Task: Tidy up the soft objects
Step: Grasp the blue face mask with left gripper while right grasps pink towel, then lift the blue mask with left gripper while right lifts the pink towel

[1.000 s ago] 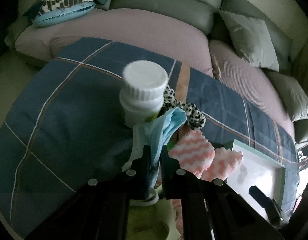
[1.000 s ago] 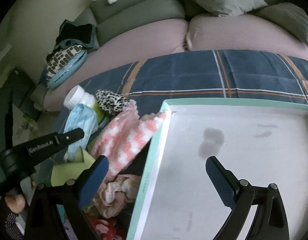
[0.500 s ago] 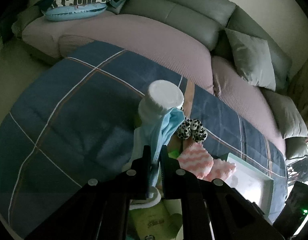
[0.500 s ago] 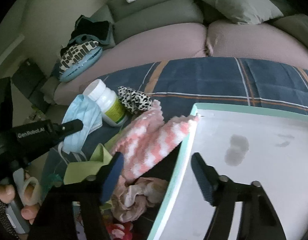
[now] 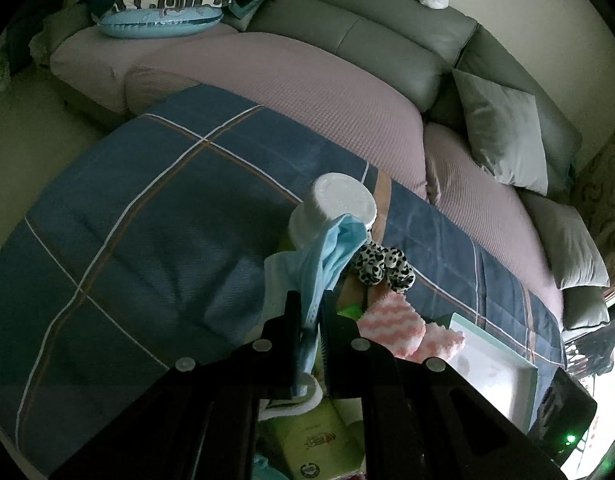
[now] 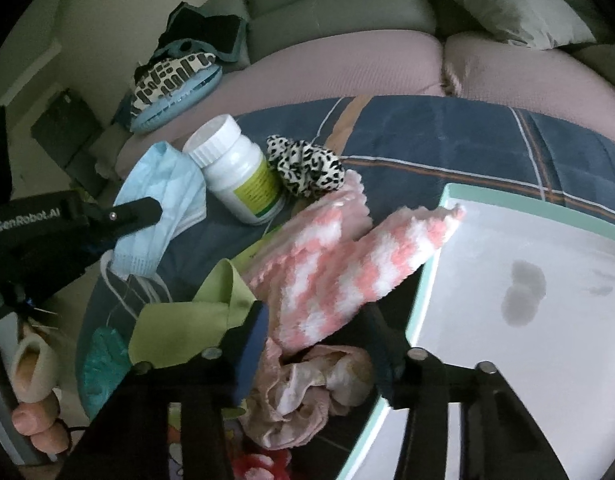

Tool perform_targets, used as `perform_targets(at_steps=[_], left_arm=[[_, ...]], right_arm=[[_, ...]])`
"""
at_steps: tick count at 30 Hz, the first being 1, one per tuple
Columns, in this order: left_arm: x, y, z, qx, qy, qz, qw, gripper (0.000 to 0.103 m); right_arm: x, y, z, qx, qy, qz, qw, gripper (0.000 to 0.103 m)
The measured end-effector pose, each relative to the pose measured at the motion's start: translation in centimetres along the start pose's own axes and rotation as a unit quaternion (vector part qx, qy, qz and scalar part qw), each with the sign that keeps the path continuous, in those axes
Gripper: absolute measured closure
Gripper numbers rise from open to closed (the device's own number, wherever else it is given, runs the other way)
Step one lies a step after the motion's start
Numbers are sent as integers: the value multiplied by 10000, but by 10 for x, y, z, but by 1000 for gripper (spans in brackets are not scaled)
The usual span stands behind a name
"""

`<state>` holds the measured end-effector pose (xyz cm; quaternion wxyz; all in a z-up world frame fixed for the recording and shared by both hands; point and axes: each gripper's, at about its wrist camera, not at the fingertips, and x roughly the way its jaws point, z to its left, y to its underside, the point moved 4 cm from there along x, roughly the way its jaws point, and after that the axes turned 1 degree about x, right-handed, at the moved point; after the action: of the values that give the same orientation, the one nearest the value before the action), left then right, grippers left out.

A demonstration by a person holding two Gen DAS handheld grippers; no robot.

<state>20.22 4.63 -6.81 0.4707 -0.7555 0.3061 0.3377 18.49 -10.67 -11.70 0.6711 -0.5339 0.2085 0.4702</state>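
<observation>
Right tongs point(image 6: 313, 344) have just been closing around the pink sock point(image 6: 347, 264), not yet pinching; left tongs point(image 5: 307, 320) stay clamped on the mask point(image 5: 327, 256).

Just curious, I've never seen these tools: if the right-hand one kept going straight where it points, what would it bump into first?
Most likely the pink-and-white striped fuzzy sock, which lies right ahead between the right gripper's closing fingers. Depth is hard to judge, though.

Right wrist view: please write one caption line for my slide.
Right gripper closing around a pink-and-white fluffy sock beside a mint-rimmed white tray.
</observation>
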Motion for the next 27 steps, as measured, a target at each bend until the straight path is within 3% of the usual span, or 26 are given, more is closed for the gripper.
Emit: perform_targets(at_steps=[8, 11, 27], left_arm=[[1, 0, -2, 5, 43, 38, 10000, 94], [2, 0, -2, -4, 9, 49, 10000, 94], [1, 1, -8, 140, -132, -15, 9998, 94]], right_arm=[[4, 2, 3, -24, 14, -75, 10000, 85], [2, 2, 4, -41, -47, -93, 9999, 90], [-22, -6, 1, 138, -212, -446, 9987, 93]])
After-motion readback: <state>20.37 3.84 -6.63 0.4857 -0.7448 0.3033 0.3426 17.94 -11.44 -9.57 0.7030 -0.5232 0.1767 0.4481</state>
